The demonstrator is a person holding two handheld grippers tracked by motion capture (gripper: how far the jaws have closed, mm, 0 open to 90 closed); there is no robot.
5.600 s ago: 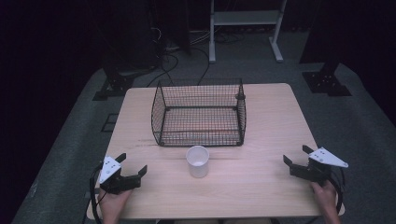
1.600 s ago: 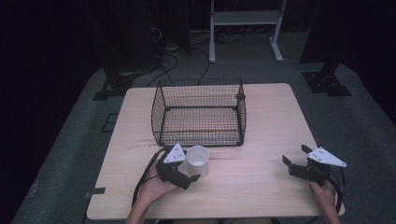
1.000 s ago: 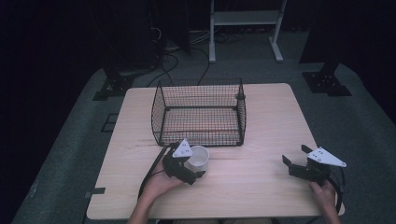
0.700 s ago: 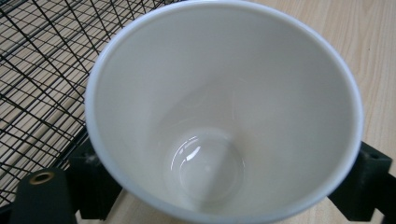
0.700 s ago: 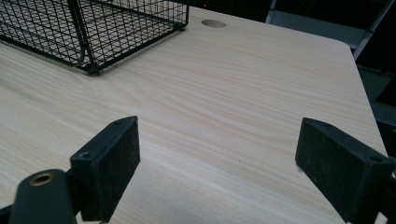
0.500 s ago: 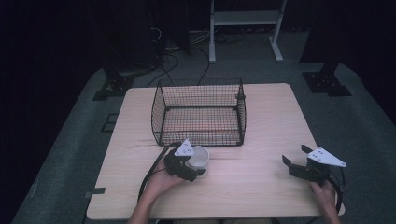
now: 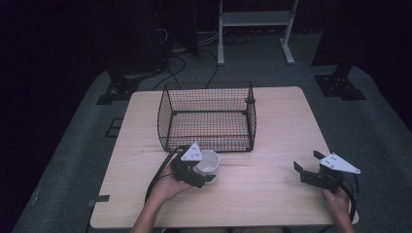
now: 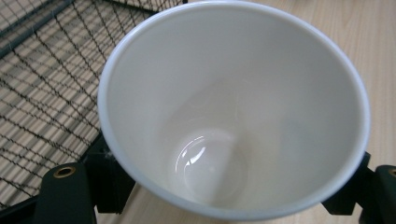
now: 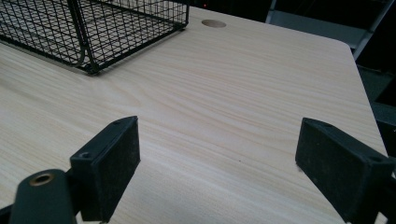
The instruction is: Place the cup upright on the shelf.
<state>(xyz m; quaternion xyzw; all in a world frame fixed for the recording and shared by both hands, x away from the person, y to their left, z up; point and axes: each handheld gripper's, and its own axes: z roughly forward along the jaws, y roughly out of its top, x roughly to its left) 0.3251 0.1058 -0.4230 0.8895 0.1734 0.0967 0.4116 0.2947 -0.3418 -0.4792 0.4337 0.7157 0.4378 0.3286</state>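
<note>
A white cup (image 7: 210, 160) stands upright on the wooden table (image 7: 262, 199), just in front of the black wire basket (image 7: 209, 138). My left gripper (image 7: 206, 171) is shut on the cup, one jaw on each side of its wall. In the left gripper view the empty cup (image 8: 233, 116) sits between the black pads (image 8: 109, 179), with the basket mesh (image 8: 37, 88) close at the left. My right gripper (image 7: 307, 162) rests near the table's front right corner, open. In the right gripper view nothing but bare wood lies between its jaws (image 9: 229, 172).
The wire basket (image 9: 93, 28) is empty and stands at the table's middle back. A white shelf frame (image 7: 255, 19) and cables lie on the floor beyond the table. Bare tabletop stretches between the cup and the right gripper.
The left gripper came from the table's front left to the cup, and its jaws closed around it. The cup has stayed in place. The right gripper has not moved.
</note>
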